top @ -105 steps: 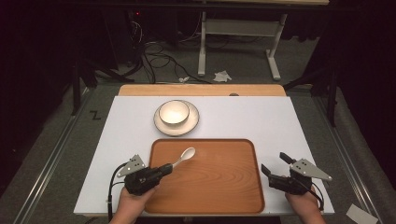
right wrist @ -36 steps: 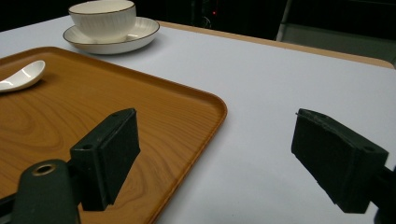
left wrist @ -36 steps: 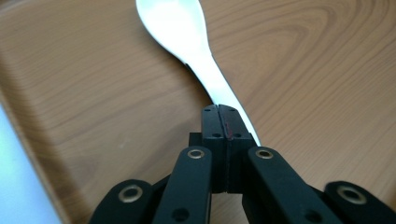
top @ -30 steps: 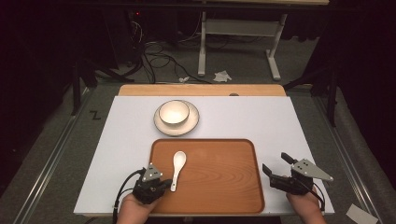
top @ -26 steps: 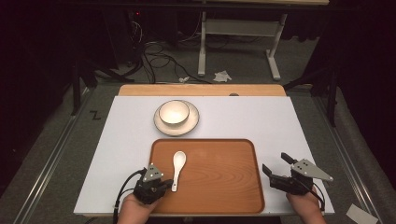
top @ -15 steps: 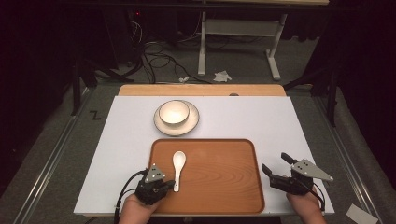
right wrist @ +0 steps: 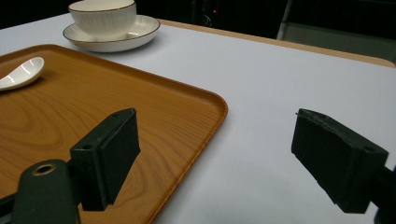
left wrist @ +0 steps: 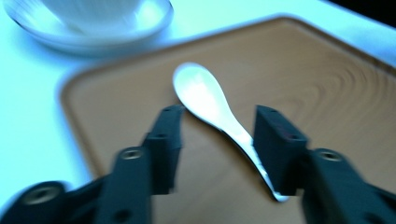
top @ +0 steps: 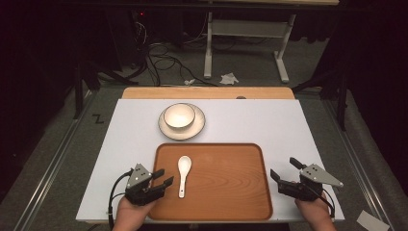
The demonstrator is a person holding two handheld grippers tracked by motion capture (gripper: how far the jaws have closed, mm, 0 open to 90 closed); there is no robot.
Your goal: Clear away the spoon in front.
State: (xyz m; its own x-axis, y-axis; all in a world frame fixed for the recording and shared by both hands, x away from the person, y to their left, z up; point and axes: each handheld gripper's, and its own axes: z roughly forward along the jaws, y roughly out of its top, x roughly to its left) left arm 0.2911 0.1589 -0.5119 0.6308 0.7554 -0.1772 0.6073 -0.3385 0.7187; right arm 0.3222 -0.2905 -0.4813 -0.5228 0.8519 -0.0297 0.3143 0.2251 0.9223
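Left claw (top: 162,177) sits over the near left corner of the wooden tray (top: 231,192), and its jaws have just been opening: they now stand apart with nothing pinched. In the left gripper view, which is blurred, the white spoon (left wrist: 219,116) lies flat on the tray (left wrist: 327,93) with its handle running through the gap between the two black jaws; its bowl end points away from the claw (left wrist: 217,128), and the handle's tip passes close under the jaw on the right of that view, whether touching it or not I cannot tell. From above, the spoon (top: 183,172) lies just to the right of this claw's tips, lengthwise on the tray, bowl end farthest from the person. Beyond the claw, past the tray's far edge, a white bowl (top: 179,115) stands on a white saucer (top: 198,126) on the pale worktop (top: 269,120). Right claw (top: 284,168) rests on the worktop just off the tray's right edge, well apart from the spoon, its jaws spread wide and empty. In the right gripper view, one jaw hangs over the tray's corner (right wrist: 196,107) and the other over bare worktop (right wrist: 261,93), with the spoon (right wrist: 21,73) far off to the left of that claw (right wrist: 215,149) and the bowl (right wrist: 103,17) on its saucer (right wrist: 140,29) beyond.
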